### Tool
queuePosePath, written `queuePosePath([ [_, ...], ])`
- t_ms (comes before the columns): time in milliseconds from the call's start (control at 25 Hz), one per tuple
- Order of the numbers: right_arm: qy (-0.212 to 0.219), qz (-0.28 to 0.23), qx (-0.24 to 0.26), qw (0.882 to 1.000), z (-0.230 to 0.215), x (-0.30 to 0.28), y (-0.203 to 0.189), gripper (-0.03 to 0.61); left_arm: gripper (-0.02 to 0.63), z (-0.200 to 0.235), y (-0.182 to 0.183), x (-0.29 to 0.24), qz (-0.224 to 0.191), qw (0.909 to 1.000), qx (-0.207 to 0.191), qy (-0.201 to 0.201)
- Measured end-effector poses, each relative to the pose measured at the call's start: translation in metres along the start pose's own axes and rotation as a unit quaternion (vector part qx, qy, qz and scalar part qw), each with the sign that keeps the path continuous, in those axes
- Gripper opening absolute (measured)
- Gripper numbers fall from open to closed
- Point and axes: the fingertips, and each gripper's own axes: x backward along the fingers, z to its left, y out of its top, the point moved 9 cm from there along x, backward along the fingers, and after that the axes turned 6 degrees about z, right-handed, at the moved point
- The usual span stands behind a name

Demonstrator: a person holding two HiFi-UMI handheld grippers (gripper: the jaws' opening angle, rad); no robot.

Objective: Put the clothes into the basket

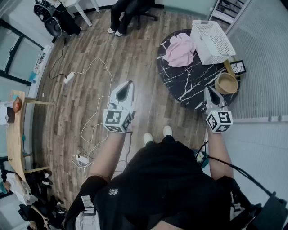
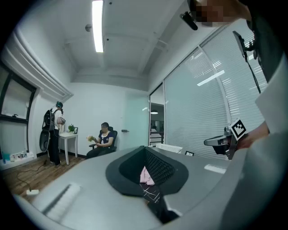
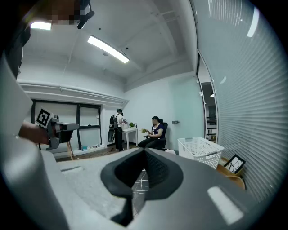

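Note:
A pink heap of clothes (image 1: 180, 48) lies on the round black marble table (image 1: 189, 83), beside a white slatted basket (image 1: 211, 40) at the table's far edge. My left gripper (image 1: 130, 84) hovers over the wood floor, left of the table and well short of the clothes. Its jaws meet at the tips with nothing held. My right gripper (image 1: 208, 89) hangs over the table's near edge, also shut and empty. In the left gripper view the clothes (image 2: 146, 176) show through the gap behind the closed tips (image 2: 145, 150). The right gripper view shows the basket (image 3: 200, 150) ahead to the right.
A wooden bowl (image 1: 226, 83) and a small framed picture (image 1: 237, 67) sit on the table's right side. A power strip with cables (image 1: 69, 77) lies on the floor. A person sits on a chair (image 1: 128, 11) at the far end. A blind-covered glass wall (image 1: 265, 58) runs along the right.

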Motion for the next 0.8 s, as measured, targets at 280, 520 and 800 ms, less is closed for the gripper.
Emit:
queuePosePath([
  [280, -0.015, -0.006, 0.001, 1.000, 0.026, -0.001, 0.002, 0.002, 0.006, 0.025, -0.002, 0.015, 0.005, 0.9998, -0.006, -0.017],
  [520, -0.023, -0.012, 0.001, 1.000, 0.036, -0.005, 0.000, 0.002, 0.006, 0.034, -0.008, 0.011, 0.003, 0.9996, -0.008, -0.028],
  [800, -0.029, -0.013, -0.016, 0.999, 0.002, -0.030, -0.002, 0.002, 0.006, 0.030, 0.000, -0.030, 0.008, 0.9997, -0.010, -0.021],
])
